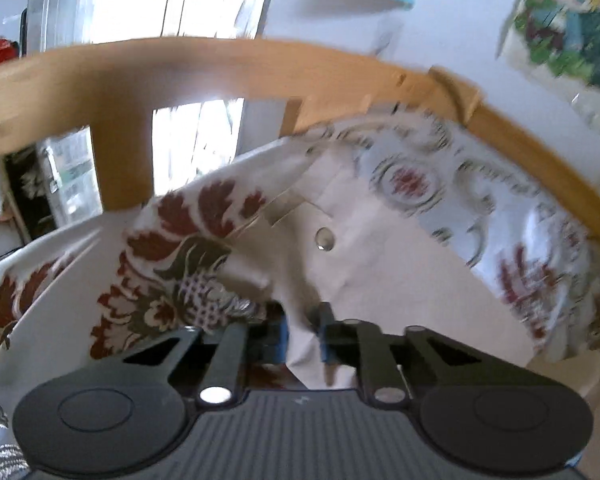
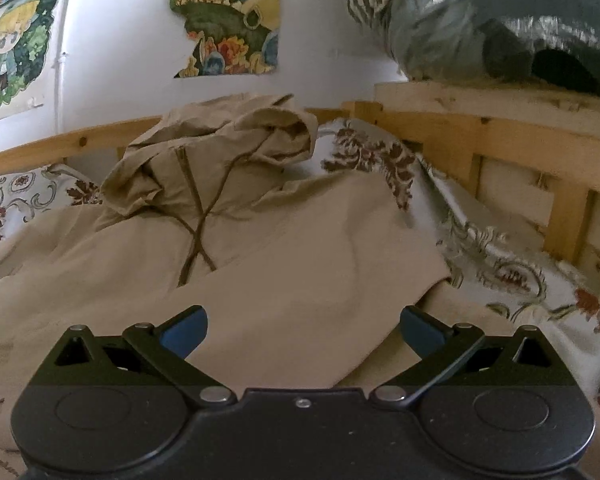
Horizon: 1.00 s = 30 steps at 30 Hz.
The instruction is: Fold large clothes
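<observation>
A beige hooded jacket [image 2: 284, 248] lay spread on the bed, hood [image 2: 220, 148] bunched, drawstrings [image 2: 198, 236] crossed.

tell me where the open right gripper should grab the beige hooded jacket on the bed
Probably the jacket's folded edge lying just ahead of the right gripper, coming in low from the near side. That edge lies flat and free on the bed, while the hood is bunched up far off against the wooden bed rail.

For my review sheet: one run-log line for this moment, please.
left gripper: shut on beige jacket | right gripper: open over jacket, empty | hood: bunched near bed rail
</observation>
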Motion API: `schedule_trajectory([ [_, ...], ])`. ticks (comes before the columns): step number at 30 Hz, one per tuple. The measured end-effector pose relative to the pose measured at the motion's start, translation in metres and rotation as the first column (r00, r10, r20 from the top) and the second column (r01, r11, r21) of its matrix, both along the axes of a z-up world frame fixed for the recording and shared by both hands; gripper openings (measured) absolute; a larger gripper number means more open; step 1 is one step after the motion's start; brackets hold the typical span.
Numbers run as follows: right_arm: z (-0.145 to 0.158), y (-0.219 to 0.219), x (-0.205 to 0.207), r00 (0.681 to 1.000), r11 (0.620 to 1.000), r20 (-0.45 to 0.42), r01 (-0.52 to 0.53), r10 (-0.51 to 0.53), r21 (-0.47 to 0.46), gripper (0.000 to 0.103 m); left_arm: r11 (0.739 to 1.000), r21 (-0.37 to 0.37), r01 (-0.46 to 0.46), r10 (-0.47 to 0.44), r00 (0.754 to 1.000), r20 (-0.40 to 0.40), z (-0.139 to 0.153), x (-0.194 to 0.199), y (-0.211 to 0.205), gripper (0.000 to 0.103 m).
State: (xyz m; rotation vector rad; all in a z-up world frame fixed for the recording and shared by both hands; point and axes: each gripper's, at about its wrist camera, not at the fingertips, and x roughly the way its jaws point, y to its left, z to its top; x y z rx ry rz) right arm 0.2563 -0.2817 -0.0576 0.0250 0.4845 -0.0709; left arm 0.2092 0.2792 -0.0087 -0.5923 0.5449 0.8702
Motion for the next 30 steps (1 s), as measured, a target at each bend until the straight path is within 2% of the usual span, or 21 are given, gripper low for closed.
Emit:
schedule_trajectory([
  [2,0.002,-0.001,0.002,1.000,1.000,-0.006,-0.008,0.008,0.026,0.102,0.997,0.070,0.041,-0.043,0.999,0.032,0.015,-0.002,-0.014,0.006],
  [4,0.005,0.001,0.001,1.000,0.999,0.000,-0.018,0.018,0.037,0.102,0.977,0.185,0.108,-0.120,0.991,0.054,0.037,0.001,-0.028,0.005],
  [7,0.007,0.002,-0.001,0.999,0.998,0.002,-0.039,0.039,0.052,0.102,0.920,0.332,0.207,-0.253,0.962,0.100,0.079,0.006,-0.057,0.005],
  [9,0.007,0.002,0.000,0.999,0.996,-0.010,-0.052,0.053,0.071,0.102,0.861,0.428,0.276,-0.367,0.919,0.145,0.112,0.010,-0.083,0.005],
  [10,0.007,0.001,0.000,0.998,0.995,-0.018,-0.056,0.057,0.082,0.102,0.819,0.481,0.312,-0.429,0.890,0.154,0.125,0.013,-0.099,0.005],
  [11,0.006,0.001,0.001,0.998,0.994,-0.024,-0.055,0.058,0.090,0.102,0.766,0.538,0.351,-0.497,0.854,0.151,0.138,0.016,-0.117,0.005],
  [13,0.006,-0.001,0.002,0.998,0.994,-0.028,-0.048,0.051,0.097,0.102,0.624,0.648,0.436,-0.646,0.755,0.115,0.159,0.023,-0.162,0.005],
  [14,0.006,-0.003,0.002,0.999,0.994,-0.027,-0.039,0.042,0.098,0.102,0.550,0.686,0.475,-0.714,0.694,0.092,0.166,0.024,-0.187,0.005],
  [15,0.007,-0.006,0.002,0.999,0.995,-0.024,-0.027,0.030,0.099,0.102,0.495,0.706,0.507,-0.765,0.640,0.076,0.169,0.025,-0.208,0.005],
  [16,0.007,-0.009,0.002,1.000,0.995,-0.021,-0.015,0.017,0.101,0.102,0.430,0.718,0.547,-0.820,0.570,0.058,0.171,0.026,-0.233,0.005],
  [17,0.007,-0.013,0.002,1.000,0.995,-0.017,0.003,-0.001,0.103,0.102,0.372,0.720,0.586,-0.865,0.499,0.041,0.168,0.026,-0.257,0.005],
  [18,0.008,-0.017,0.002,1.000,0.994,-0.014,0.022,-0.021,0.106,0.102,0.332,0.713,0.618,-0.897,0.441,0.035,0.165,0.026,-0.276,0.005],
  [19,0.008,-0.023,0.003,0.999,0.993,-0.009,0.045,-0.045,0.110,0.102,0.292,0.681,0.672,-0.931,0.362,0.043,0.157,0.027,-0.297,0.006],
  [20,0.009,-0.029,0.003,0.997,0.990,-0.005,0.072,-0.072,0.117,0.102,0.262,0.623,0.737,-0.957,0.283,0.068,0.147,0.030,-0.315,0.008],
  [21,0.010,-0.035,0.004,0.995,0.987,-0.005,0.098,-0.098,0.128,0.102,0.235,0.555,0.798,-0.971,0.219,0.097,0.134,0.033,-0.329,0.010],
  [22,0.010,-0.041,0.004,0.993,0.983,-0.005,0.119,-0.120,0.139,0.102,0.216,0.489,0.845,-0.976,0.181,0.119,0.122,0.036,-0.342,0.026],
  [23,0.009,-0.047,0.004,0.990,0.979,-0.007,0.137,-0.138,0.148,0.102,0.201,0.428,0.881,-0.978,0.157,0.137,0.109,0.036,-0.352,0.054],
  [25,0.008,-0.059,0.002,0.983,0.970,-0.019,0.185,-0.184,0.157,0.102,0.195,0.341,0.920,-0.974,0.143,0.173,0.084,0.030,-0.362,0.080],
  [28,0.008,-0.077,-0.004,0.967,0.953,-0.031,0.254,-0.252,0.163,0.101,0.151,0.280,0.948,-0.983,0.114,0.145,0.059,0.019,-0.358,0.084],
  [29,0.010,-0.081,-0.005,0.967,0.950,-0.027,0.254,-0.253,0.180,0.100,0.149,0.267,0.952,-0.985,0.120,0.123,0.054,0.018,-0.349,0.085],
  [30,0.012,-0.082,-0.007,0.965,0.947,-0.018,0.260,-0.261,0.189,0.100,0.161,0.255,0.953,-0.985,0.140,0.099,0.047,0.015,-0.340,0.086],
])
